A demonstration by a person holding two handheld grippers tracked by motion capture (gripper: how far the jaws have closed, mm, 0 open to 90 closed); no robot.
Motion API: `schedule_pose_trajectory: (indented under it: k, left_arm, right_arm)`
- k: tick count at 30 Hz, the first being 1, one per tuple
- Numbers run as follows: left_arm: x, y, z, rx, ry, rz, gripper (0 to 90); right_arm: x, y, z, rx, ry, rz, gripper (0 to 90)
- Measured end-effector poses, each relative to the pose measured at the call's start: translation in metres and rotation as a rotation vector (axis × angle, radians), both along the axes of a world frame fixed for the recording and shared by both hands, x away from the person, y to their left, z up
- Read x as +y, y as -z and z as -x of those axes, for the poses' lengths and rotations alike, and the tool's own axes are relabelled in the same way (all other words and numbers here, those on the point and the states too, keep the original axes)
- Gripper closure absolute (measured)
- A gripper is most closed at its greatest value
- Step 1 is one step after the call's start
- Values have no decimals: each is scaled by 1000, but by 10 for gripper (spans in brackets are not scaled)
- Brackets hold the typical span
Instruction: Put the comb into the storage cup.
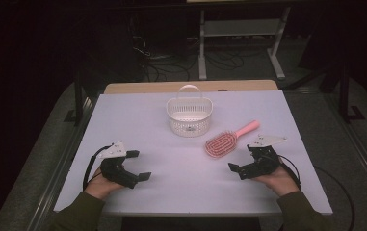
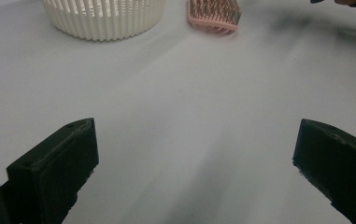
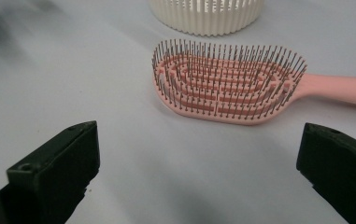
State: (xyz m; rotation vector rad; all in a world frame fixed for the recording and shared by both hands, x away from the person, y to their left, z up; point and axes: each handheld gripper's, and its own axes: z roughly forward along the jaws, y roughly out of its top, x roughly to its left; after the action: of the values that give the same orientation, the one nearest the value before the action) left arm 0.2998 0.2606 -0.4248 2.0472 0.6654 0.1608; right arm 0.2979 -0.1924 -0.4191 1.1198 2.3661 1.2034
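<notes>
Two handheld grippers resting low over a white table (image 1: 137, 110), both with jaws spread wide and gripping nothing. Lying right of centre, a pink paddle hairbrush (image 1: 224, 142), bristles up, long axis running diagonally from its head at near left to its handle at far right. Sitting far and slightly left of the brush, a white slotted basket (image 1: 189, 117) with a hoop handle, close to the brush head but apart from it. Hovering just near and right of the brush, the right gripper (image 1: 241, 161), clearly the closer of the two; brush head lying straight ahead between its open jaws, not touching them, handle trailing off rightward in the right gripper view. Waiting well apart at near left, the left gripper (image 1: 137, 166), likewise released. Probably reaching next with the right gripper across the brush's narrow width.
</notes>
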Motion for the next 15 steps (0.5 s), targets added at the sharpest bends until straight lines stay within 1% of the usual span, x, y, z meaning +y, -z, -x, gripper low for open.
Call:
schedule_pose_trajectory:
  k: [3,7,10,13,15]
  left_arm:
    - [0,0,0,2,2,2,2]
    - [0,0,-1,3,-1,6,2]
    - [0,0,-1,2,2,1,2]
    - [0,0,-1,1,-2,4,2]
    - [0,0,-2,3,-2,4,2]
  right_arm:
    - [-1,0,-1,4,4,-5,0]
    - [-1,-2,-4,1,5,2,0]
    - [-2,-3,-6,-2,11,-1,0]
    - [-3,-3,-8,3,19,-11,0]
    - [-4,-3,-9,6,18,-8,0]
